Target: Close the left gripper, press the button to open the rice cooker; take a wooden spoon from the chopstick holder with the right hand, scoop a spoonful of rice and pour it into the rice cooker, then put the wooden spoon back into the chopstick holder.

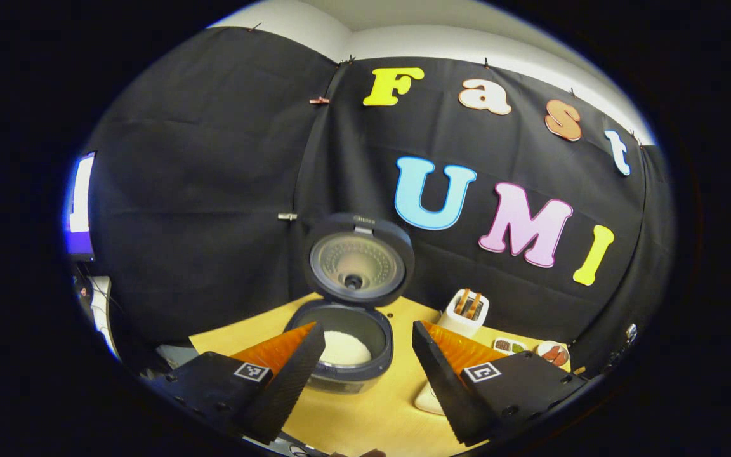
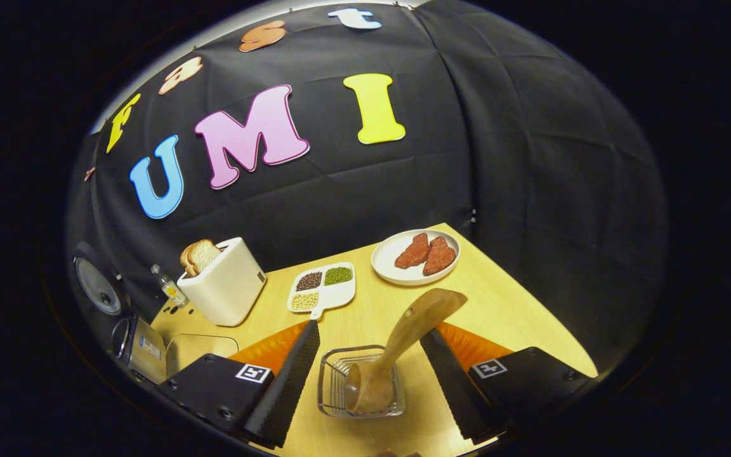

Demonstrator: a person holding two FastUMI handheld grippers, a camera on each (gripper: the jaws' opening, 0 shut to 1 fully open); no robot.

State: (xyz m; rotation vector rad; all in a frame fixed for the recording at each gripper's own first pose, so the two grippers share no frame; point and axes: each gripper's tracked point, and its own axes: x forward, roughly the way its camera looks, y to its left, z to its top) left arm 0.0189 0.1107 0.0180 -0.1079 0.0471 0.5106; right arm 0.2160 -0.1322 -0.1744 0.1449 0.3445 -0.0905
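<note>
In the left gripper view, the left tongs [image 1: 368, 352] are released, their two fingers spread wide above a pale wooden counter [image 1: 353, 419] and grasping nothing. Between and just beyond the fingers stands a dark round rice cooker [image 1: 346, 355]. Its lid [image 1: 359, 259] is raised upright at the far side, and white rice shows inside the pot. To the right of the cooker, farther off, sits a white toaster [image 1: 464, 314] with slices of bread in its slots. Right of that are a white divided dish [image 1: 509, 346] and a white plate [image 1: 553, 353].

In the right gripper view, the right tongs [image 2: 370, 355] are also released and spread apart, touching nothing. Between their fingers stands a clear square chopstick holder [image 2: 359, 388] on the counter. A light brown wooden spoon [image 2: 403, 339] rests inside it, its broad end leaning up and to the right. Beyond, a white divided dish holding dark, green and pale grains lies near the middle. A round white plate with two reddish-brown pieces of food sits farther right. The white toaster with bread stands to the left, and the rice cooker is at the far left edge.
</note>
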